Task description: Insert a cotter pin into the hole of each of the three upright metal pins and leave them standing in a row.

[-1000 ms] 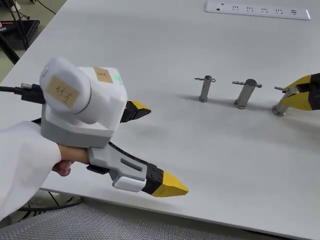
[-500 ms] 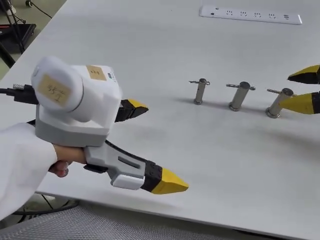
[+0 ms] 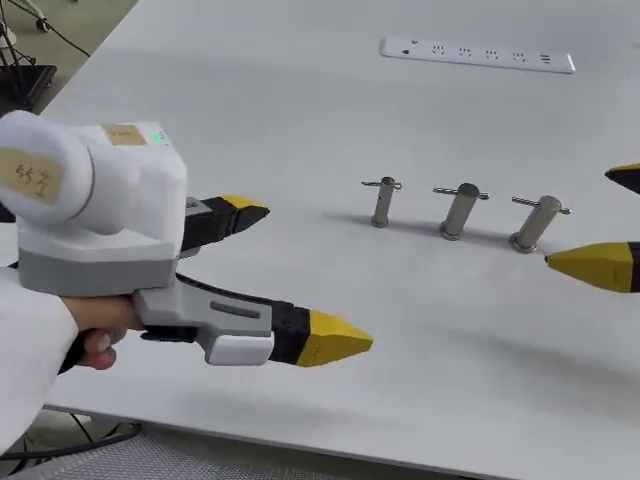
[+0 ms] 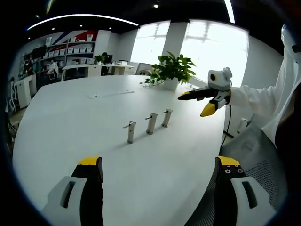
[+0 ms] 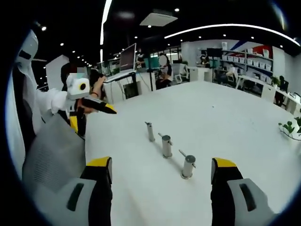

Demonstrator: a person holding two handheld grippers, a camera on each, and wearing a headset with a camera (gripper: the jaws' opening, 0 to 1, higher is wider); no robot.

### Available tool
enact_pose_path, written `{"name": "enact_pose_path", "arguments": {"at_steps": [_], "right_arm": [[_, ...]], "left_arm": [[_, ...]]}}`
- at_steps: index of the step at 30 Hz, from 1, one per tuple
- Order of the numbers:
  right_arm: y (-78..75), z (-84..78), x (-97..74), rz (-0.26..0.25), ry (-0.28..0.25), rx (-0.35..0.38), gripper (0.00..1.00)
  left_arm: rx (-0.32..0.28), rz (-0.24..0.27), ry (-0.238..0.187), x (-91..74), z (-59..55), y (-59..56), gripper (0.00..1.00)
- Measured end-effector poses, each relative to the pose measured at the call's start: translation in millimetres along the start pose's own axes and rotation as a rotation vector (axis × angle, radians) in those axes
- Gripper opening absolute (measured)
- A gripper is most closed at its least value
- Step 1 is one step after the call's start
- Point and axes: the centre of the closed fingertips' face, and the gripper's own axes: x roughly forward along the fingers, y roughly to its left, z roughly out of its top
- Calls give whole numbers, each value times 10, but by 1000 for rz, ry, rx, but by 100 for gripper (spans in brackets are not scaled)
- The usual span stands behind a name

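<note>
While left gripper and right gripper gape | three metal pins upright, cotter-pinned

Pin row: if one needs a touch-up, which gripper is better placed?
Right gripper, probably: its open fingers sit just beside the end metal pin; the left gripper hangs well back from the row.

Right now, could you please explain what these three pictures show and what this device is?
A person holds a two-jaw gripper in each hand; there is no robot arm. The flat picture comes from a headset camera, the two round ones from cameras on the left gripper and right gripper. On the white table stand three metal pins in a row, each with a cotter pin through its top; a power strip lies beyond. Both grippers are open and hold nothing.
</note>
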Motion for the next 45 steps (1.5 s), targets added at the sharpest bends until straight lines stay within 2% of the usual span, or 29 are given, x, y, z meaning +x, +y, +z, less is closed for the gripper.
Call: {"name": "enact_pose_path", "arguments": {"at_steps": [2,4,5,6,10,12,16,20,23,26,31,37,45], "right_arm": [[34,-62,-46,-26,25,12,88],[8,-178,-103,-72,84,-11,89],[7,-249,-132,-92,120,2,91],[15,-283,-147,-102,132,24,92],[4,-297,-237,-170,89,154,96],[8,-296,-276,-185,64,180,96],[79,-363,-345,-196,59,220,97],[146,-409,-388,-220,46,269,98],[220,-453,-382,-219,43,304,98],[311,-542,-352,-203,66,327,98],[325,-564,-307,-210,46,393,98],[331,-504,-263,-217,38,399,98],[326,-508,-326,-238,41,408,98]], "left_arm": [[-26,17,-18,-22,31,38,99],[-40,23,-32,-40,54,58,99],[-49,28,-36,-49,59,68,99],[-53,30,-38,-52,61,72,99],[-76,42,-41,-66,41,78,99],[-95,45,-41,-69,25,71,99],[-142,46,-41,-62,-12,43,99],[-155,55,-34,-53,-63,20,99],[-171,57,-30,-44,-99,-2,99],[-177,64,-14,-23,-156,-21,99],[-212,71,3,-7,-216,-28,99],[-206,78,6,-18,-224,-26,99],[-218,94,-11,-70,-198,19,99]]}}
